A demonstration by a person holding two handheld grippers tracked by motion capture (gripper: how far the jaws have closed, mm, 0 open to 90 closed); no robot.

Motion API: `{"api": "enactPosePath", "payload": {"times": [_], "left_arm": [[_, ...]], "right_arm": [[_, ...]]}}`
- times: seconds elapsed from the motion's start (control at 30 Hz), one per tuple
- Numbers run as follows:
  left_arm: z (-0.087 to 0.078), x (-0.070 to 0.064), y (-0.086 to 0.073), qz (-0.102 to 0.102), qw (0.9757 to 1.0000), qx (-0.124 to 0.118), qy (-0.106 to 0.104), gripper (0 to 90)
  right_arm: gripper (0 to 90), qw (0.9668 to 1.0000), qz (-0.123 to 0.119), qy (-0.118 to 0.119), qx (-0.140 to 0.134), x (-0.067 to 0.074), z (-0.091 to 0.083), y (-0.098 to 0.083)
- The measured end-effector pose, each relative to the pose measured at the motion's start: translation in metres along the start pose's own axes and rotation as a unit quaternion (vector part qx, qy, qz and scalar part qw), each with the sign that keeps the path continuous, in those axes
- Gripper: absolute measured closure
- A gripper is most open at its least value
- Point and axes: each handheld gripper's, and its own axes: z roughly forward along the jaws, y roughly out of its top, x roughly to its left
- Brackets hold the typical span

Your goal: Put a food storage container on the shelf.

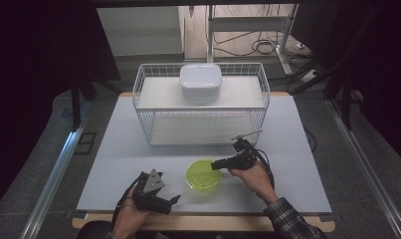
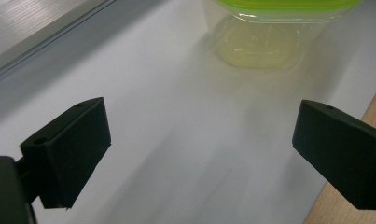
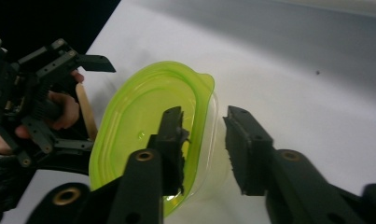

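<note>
A clear container with a lime-green lid [image 1: 203, 175] stands on the white table near the front edge. My right gripper [image 1: 217, 163] reaches over it from the right. In the right gripper view the right gripper [image 3: 204, 140] straddles the container's [image 3: 143, 116] near rim, one jaw over the lid and the other outside the clear wall, with a small gap still showing. My left gripper [image 1: 170, 203] rests on the table to the container's left, open. In the left gripper view its jaws [image 2: 199, 154] stand wide apart, with the container [image 2: 265, 42] ahead of them.
A white wire rack [image 1: 141, 94] stands at the back of the table, with a white lidded box [image 1: 200, 82] on its upper shelf. The table's wooden front edge [image 2: 363, 107] runs close beside the left gripper. Bare white tabletop [image 1: 297, 149] lies to the right.
</note>
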Motion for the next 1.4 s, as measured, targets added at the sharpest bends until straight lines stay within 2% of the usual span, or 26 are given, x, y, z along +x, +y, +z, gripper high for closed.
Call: {"api": "enactPosePath", "payload": {"times": [0.07, 0.17, 0.27, 0.37, 0.5, 0.63, 0.83, 1.1, 1.4], "left_arm": [[0.000, 0.000, 0.000, 0.001, 1.0000, 0.000, 0.000, 3.9], [0.000, 0.000, 0.000, 0.001, 1.0000, 0.000, 0.000, 3.9], [0.000, 0.000, 0.000, 0.002, 1.0000, 0.000, 0.001, 3.9], [0.000, 0.000, 0.000, 0.003, 1.0000, 0.000, 0.002, 3.9], [0.000, 0.000, 0.000, 0.002, 1.0000, -0.003, 0.002, 3.8], [-0.001, 0.000, 0.000, 0.003, 1.0000, -0.004, 0.004, 3.8], [-0.003, 0.001, 0.000, -0.001, 0.9999, -0.013, 0.008, 3.7], [-0.007, 0.004, 0.000, -0.019, 0.9992, -0.033, 0.012, 3.0], [-0.006, 0.004, 0.000, -0.020, 0.9992, -0.034, 0.010, 2.8]], "right_arm": [[75.5, 0.9999, 0.008, 0.009, 0.001, -0.002, 0.000, 0.000], [80.5, 0.9996, 0.017, 0.021, 0.005, -0.002, 0.000, 0.000], [81.2, 0.9996, 0.019, 0.021, 0.005, 0.000, -0.001, -0.001], [82.0, 0.9992, 0.025, 0.031, -0.002, 0.002, -0.002, -0.001], [82.2, 0.9996, 0.017, 0.023, -0.004, 0.007, -0.005, 0.001], [82.2, 0.9991, 0.023, 0.033, -0.015, 0.008, -0.010, 0.002], [82.2, 0.9983, 0.019, 0.042, -0.036, 0.017, -0.024, 0.009], [82.2, 0.9970, 0.016, 0.044, -0.061, 0.027, -0.042, 0.021], [82.2, 0.9948, 0.013, 0.049, -0.088, 0.035, -0.061, 0.036]]}}
